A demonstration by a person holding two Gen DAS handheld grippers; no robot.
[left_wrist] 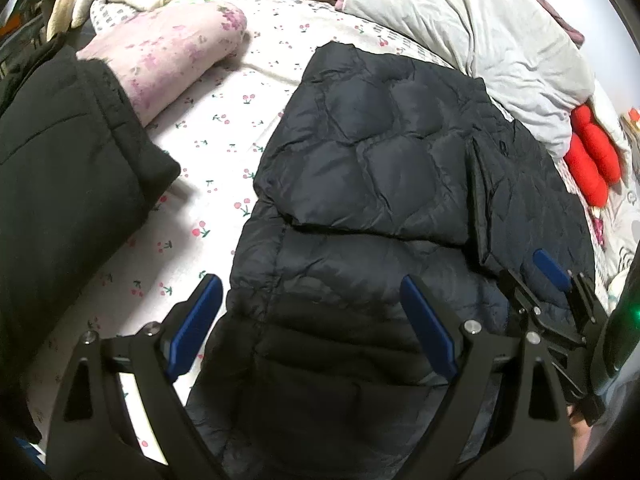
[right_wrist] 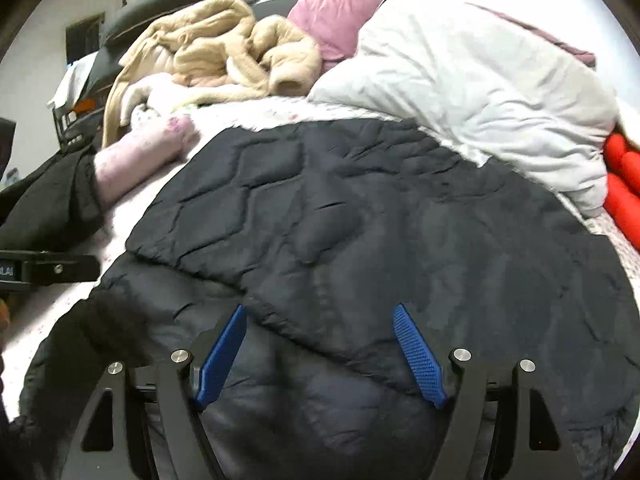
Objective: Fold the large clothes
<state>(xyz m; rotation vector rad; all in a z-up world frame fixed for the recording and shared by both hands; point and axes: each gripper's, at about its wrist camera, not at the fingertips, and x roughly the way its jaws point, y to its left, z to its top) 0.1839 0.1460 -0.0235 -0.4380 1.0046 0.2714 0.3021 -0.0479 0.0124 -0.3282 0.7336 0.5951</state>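
A dark navy quilted down jacket [left_wrist: 380, 160] lies on the bed, one part folded over the rest. It fills the right wrist view [right_wrist: 360, 220] too. My left gripper [left_wrist: 312, 284] is open above the jacket's near left edge, nothing between its blue pads. My right gripper [right_wrist: 320, 312] is open just above the jacket's near part, empty. The right gripper also shows at the right in the left wrist view [left_wrist: 548, 276], over the jacket's right side.
The cherry-print bed sheet [left_wrist: 216, 128] lies under the jacket. A black coat [left_wrist: 60, 184] and a pink floral roll [left_wrist: 172, 60] are at left. A white duvet [left_wrist: 500, 40], beige fleece [right_wrist: 224, 52], a pink pillow [right_wrist: 336, 12] and a red plush [left_wrist: 592, 160] lie behind and right.
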